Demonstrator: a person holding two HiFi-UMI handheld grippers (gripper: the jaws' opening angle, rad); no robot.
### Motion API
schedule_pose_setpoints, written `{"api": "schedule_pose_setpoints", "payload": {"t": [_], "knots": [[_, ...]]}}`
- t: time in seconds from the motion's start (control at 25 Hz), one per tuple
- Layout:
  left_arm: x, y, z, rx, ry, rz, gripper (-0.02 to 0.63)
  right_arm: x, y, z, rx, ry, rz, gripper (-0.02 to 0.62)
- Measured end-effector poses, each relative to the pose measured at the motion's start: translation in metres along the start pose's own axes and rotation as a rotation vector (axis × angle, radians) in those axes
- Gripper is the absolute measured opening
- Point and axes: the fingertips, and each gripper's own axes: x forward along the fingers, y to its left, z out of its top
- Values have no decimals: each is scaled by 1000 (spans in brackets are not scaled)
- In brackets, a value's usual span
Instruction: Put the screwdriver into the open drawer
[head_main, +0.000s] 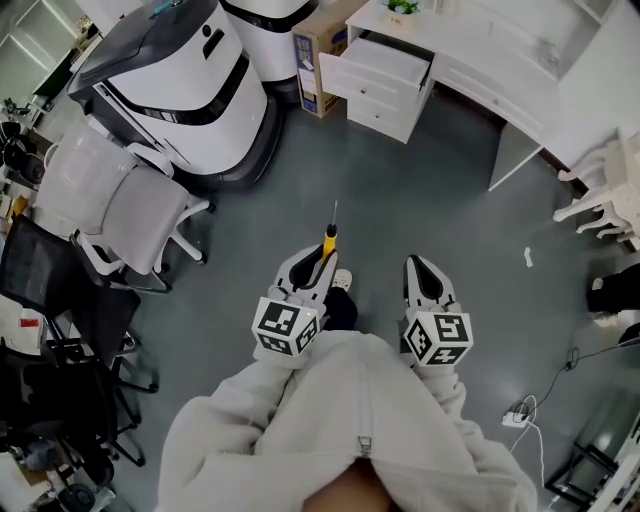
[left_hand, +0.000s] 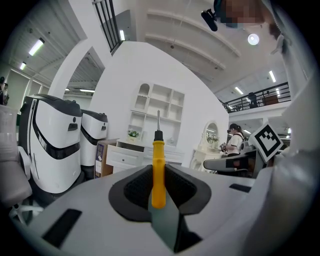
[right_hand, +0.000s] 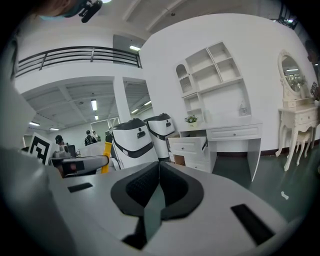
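A screwdriver (head_main: 330, 238) with a yellow handle (left_hand: 158, 170) and a thin metal shaft sticks forward out of my left gripper (head_main: 318, 266), whose pads are shut on the handle. My right gripper (head_main: 424, 273) is beside it, shut with nothing between its pads; in the right gripper view its gripper (right_hand: 159, 181) shows the jaws meeting. The open drawer (head_main: 382, 62) is the top one of a white drawer unit far ahead across the grey floor, also visible as the open drawer (right_hand: 191, 145). Both grippers are held out in front of the person's pale sleeves.
Two large white-and-black machines (head_main: 190, 85) stand at the left. A cardboard box (head_main: 318, 55) sits beside the drawer unit. White and black office chairs (head_main: 120, 205) crowd the left. A white desk (head_main: 520, 70) runs to the right, with a small white table (head_main: 610, 195) and cables at the right.
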Motion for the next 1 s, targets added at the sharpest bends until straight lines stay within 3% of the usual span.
{"api": "schedule_pose_setpoints", "payload": {"t": [1.0], "knots": [[133,134,79,35,-30,-49,84,173,-27,87,32,-23,-39,32]]}}
